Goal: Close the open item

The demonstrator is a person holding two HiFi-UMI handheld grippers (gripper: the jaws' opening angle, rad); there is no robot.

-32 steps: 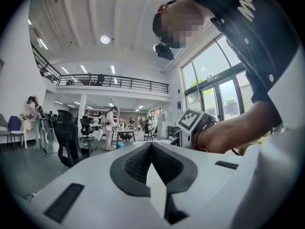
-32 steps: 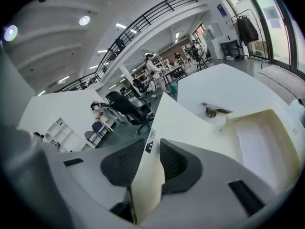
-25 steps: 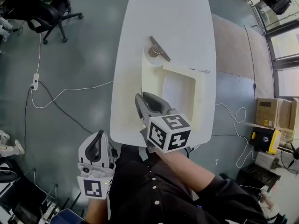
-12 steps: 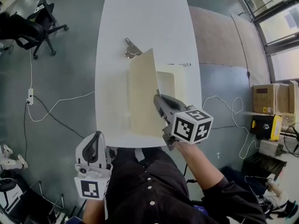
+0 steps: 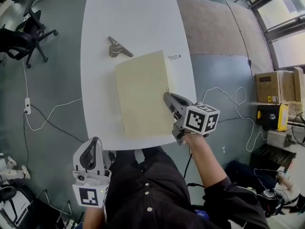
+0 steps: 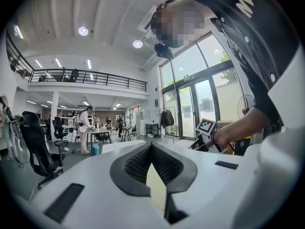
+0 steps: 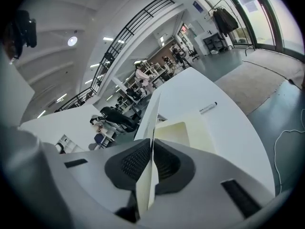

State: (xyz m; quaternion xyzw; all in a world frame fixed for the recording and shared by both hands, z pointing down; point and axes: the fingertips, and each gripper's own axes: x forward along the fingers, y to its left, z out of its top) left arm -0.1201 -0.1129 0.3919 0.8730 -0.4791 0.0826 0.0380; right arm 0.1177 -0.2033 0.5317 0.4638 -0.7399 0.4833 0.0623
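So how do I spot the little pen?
Find the long white table, then the big cream box on it. The pen lies by the box's far right corner: thin and white, unlike the chunky metal piece by the far left corner.

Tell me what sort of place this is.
Probably an open-plan office or lab workspace. A railed mezzanine overlooks the floor, office chairs and desks with people fill it, and tall glass doors line one wall.
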